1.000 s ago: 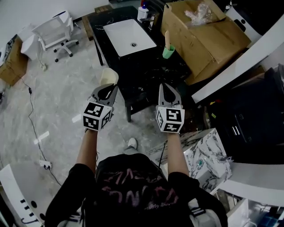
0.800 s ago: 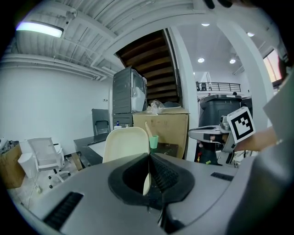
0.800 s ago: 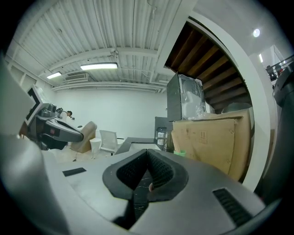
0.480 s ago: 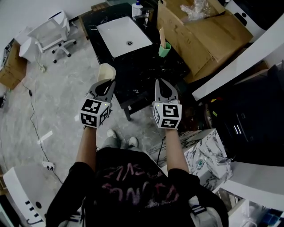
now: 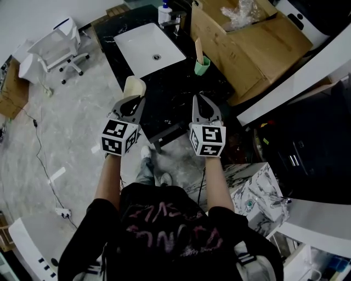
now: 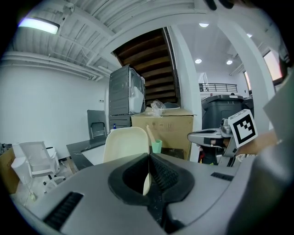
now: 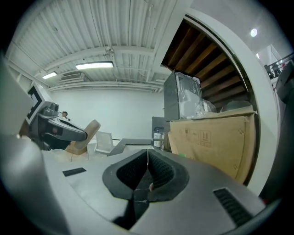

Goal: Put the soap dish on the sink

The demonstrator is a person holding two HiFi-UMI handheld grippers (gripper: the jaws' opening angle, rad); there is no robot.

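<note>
Soap dish [image 5: 134,86] isn't on the sink yet. It's a cream one, standing on edge, and the left gripper [image 5: 132,102] has its jaws pinched tight on the thin lower rim. From the head view it sits right at the near left edge of the black counter [image 5: 181,90], still well short of the white sink [image 5: 143,50] set into the far end. The right gripper [image 5: 201,99] is held level with the left one, over the counter's near edge. Its jaws are pressed together with nothing in them. Compared with a second ago, not much has changed with the grippers themselves: same grip, same side-by-side pose. The person has stepped forward though. One shoe showed under the arms before, now two do, with the left one up near the counter leg. The dish has crept from over the floor to the counter's edge. Quick count: one soap dish, one sink, two grippers, one green cup [image 5: 202,66] with a stick in it just right of the basin, one blue-capped bottle [image 5: 163,13] by the tap, one big cardboard box [image 5: 252,46] beside the counter, and one white office chair [image 5: 55,43] off to the left.
</note>
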